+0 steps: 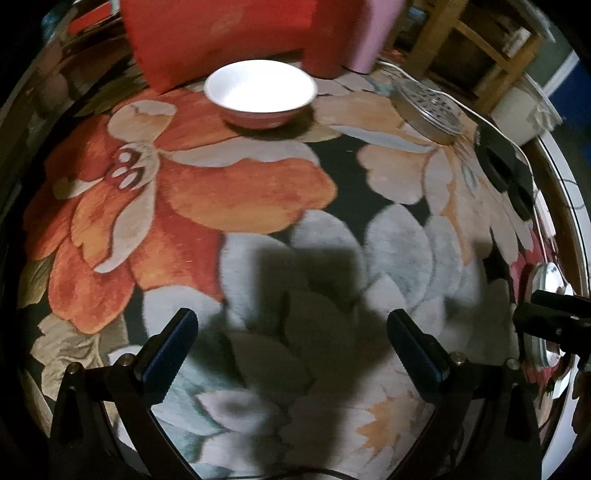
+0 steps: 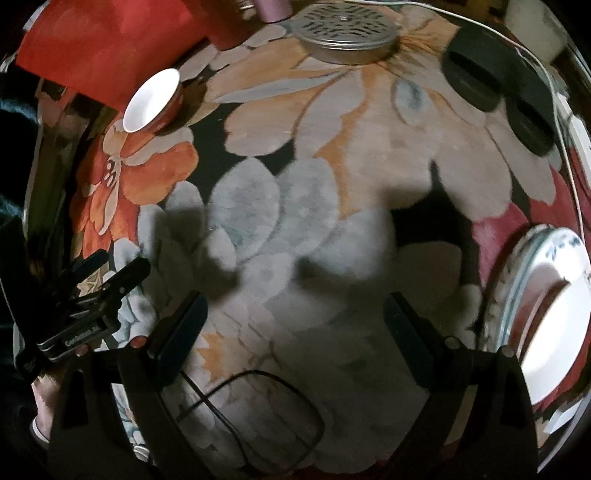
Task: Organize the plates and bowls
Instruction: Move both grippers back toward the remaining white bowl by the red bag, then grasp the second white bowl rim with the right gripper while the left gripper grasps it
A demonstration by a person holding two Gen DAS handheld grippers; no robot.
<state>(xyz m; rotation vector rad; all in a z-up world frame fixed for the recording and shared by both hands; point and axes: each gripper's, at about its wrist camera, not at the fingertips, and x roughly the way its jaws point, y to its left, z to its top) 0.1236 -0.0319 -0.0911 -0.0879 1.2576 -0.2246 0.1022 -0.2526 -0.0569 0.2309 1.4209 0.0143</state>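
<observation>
A bowl [image 1: 260,88], white inside and reddish outside, stands upright at the far side of the floral cloth [image 1: 236,192]; in the right wrist view the same bowl [image 2: 149,101] sits far left. My left gripper [image 1: 290,349] is open over the cloth, well short of the bowl, with nothing between its fingers. My right gripper [image 2: 293,334] is open too, empty, above the cloth. A stack of plates [image 2: 546,306] with a white top plate lies at the right edge, just right of my right gripper. The plate stack's rim [image 1: 543,291] also shows at the far right of the left wrist view.
A round perforated metal lid [image 2: 345,35] lies at the back. Black flat objects [image 2: 491,79] and a white cord [image 2: 554,96] sit back right. A red box [image 1: 221,33] and a pink cup [image 1: 373,37] stand behind the bowl. A thin black cable [image 2: 258,413] loops under my right gripper.
</observation>
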